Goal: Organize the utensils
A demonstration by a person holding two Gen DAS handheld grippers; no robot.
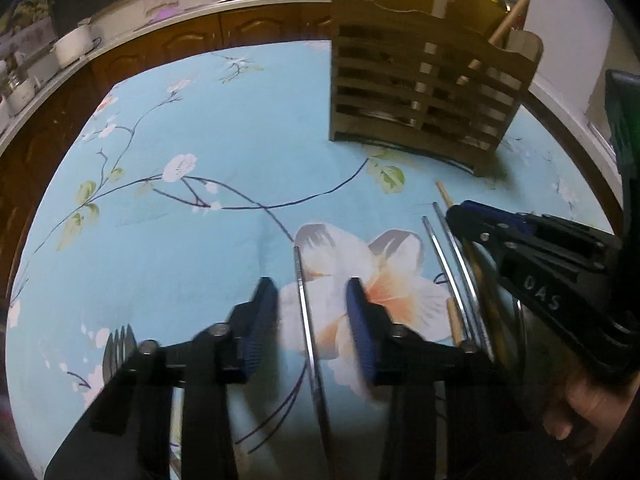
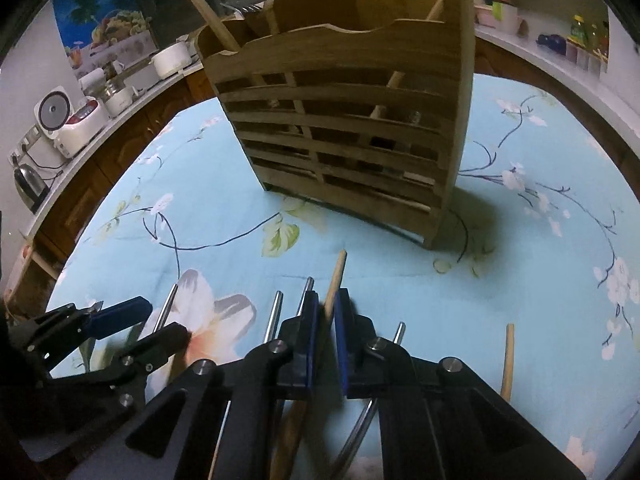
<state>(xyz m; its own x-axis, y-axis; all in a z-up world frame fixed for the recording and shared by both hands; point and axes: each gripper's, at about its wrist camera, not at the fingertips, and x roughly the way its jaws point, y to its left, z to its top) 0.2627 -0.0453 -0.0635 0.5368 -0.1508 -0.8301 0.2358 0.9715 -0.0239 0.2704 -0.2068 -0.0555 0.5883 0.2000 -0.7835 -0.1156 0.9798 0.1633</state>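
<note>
A round table (image 1: 168, 248) covered in a pale blue flowered cloth fills both wrist views. Toward twelve o'clock on it stands a slatted wooden utensil holder (image 2: 340, 136), upright, with a few handles already poking out of its top. Loose utensils lie on the cloth between the holder and the two grippers, their long axes all running roughly from six toward twelve o'clock, ends pointing at the holder. The right gripper (image 2: 328, 344) has its jaws closed on a wooden chopstick (image 2: 338, 276), whose free end reaches toward twelve o'clock, well short of the holder's base. The left gripper (image 1: 312, 320), at nine o'clock of the right one, straddles a metal chopstick (image 1: 302, 292) lying along the same line; its jaws stand apart on either side and neither pad appears to touch it. The holder lies nearer the right gripper, so that hand looks better placed to lift and drop its chopstick in first.
</note>
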